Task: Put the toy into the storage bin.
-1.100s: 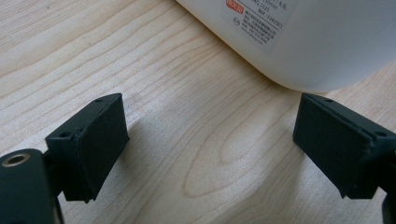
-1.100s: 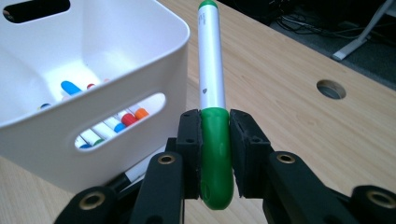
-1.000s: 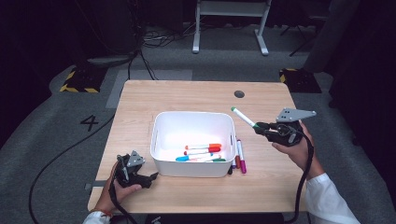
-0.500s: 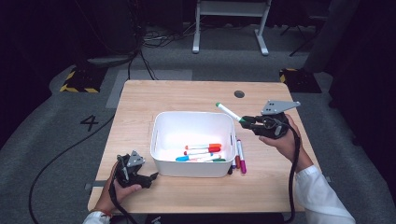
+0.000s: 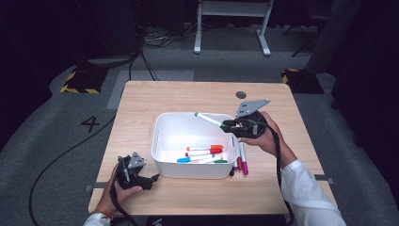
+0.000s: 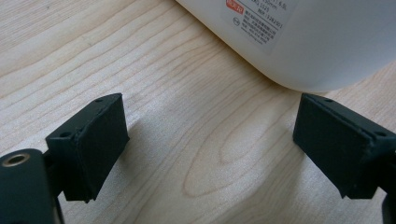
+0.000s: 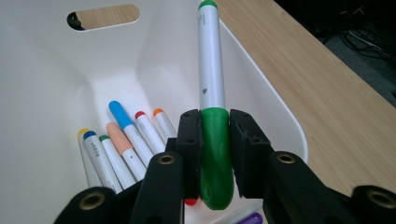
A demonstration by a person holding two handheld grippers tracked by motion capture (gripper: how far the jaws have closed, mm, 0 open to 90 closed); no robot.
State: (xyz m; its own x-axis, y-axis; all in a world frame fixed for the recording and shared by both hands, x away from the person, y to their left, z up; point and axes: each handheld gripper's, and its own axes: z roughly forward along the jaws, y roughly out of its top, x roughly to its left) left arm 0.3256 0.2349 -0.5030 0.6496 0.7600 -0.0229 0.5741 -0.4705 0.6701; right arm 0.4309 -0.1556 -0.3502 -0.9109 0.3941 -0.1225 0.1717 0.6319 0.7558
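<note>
- Right gripper [image 5: 227,125] pinches a green marker [image 5: 207,119] by its green cap, the two pads pressed against the cap's sides in the right gripper view, where the marker [image 7: 212,84] runs straight out between them.
- Held this way, the green marker hangs in the air above the right part of the white bin [image 5: 162,136], its white barrel pointing up and to the left across the bin's opening in the high view (it touches nothing but the pads).
- Left gripper [image 5: 154,178] rests on the wooden table [image 5: 141,103] just beside the bin's front left corner, held by the person's left hand [image 5: 117,193]; its jaws stand spread wide with bare wood between them, and the bin's rounded corner [image 6: 327,46] sits just past the pads.
- Inside the bin lie several markers [image 5: 203,153] in a loose cluster near the front right, with red, orange, blue and green caps.
- On the table just right of the bin, two more markers [image 5: 242,162] lie side by side, one with a purple cap.
</note>
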